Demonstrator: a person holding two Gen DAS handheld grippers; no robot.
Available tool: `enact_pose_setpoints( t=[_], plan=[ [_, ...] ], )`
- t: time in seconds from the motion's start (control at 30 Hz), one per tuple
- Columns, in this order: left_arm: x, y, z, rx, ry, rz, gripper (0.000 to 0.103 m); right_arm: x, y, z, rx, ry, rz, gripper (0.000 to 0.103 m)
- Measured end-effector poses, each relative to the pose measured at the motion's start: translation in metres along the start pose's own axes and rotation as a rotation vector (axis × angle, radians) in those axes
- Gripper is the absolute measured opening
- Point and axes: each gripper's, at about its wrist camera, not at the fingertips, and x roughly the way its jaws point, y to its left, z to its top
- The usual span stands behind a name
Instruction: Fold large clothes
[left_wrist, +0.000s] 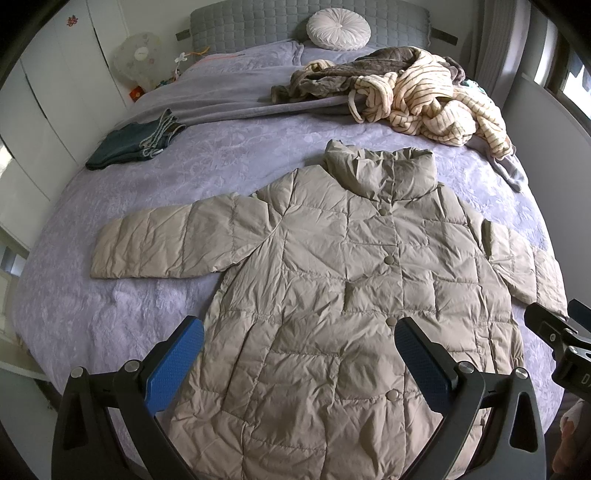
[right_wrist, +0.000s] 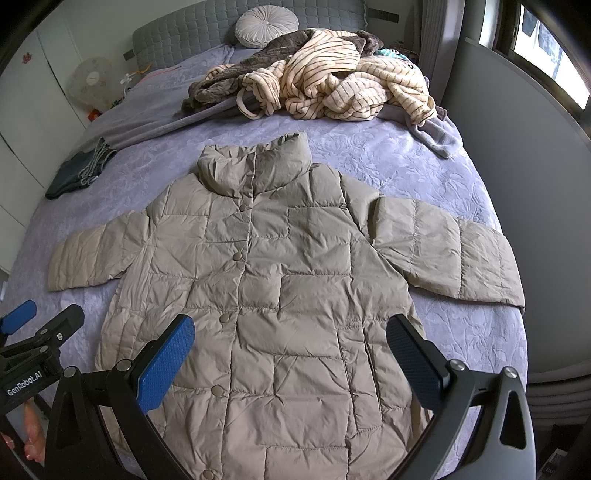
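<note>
A beige quilted puffer jacket (left_wrist: 332, 280) lies flat and face up on the bed, buttoned, collar toward the headboard, both sleeves spread out sideways; it also shows in the right wrist view (right_wrist: 280, 280). My left gripper (left_wrist: 299, 354) is open and empty, hovering above the jacket's lower left part. My right gripper (right_wrist: 291, 350) is open and empty above the lower right part. The right gripper's body shows at the right edge of the left wrist view (left_wrist: 557, 339); the left gripper shows at the left edge of the right wrist view (right_wrist: 33, 332).
The bed has a lavender cover (left_wrist: 110, 295). A pile of striped cream and brown clothes (left_wrist: 406, 88) lies near the headboard. Folded dark jeans (left_wrist: 136, 142) lie at the left. A round white pillow (left_wrist: 338, 29) leans on the grey headboard. A wall (right_wrist: 517, 184) stands to the right.
</note>
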Motion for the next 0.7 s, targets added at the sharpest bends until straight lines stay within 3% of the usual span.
enact_pose_setpoints(
  t=[0.7],
  plan=[
    [-0.0001, 0.0003, 0.0007, 0.000, 0.001, 0.000, 0.103, -0.0018, -0.0003, 0.0007, 0.001, -0.002, 0.002, 0.103]
  ],
)
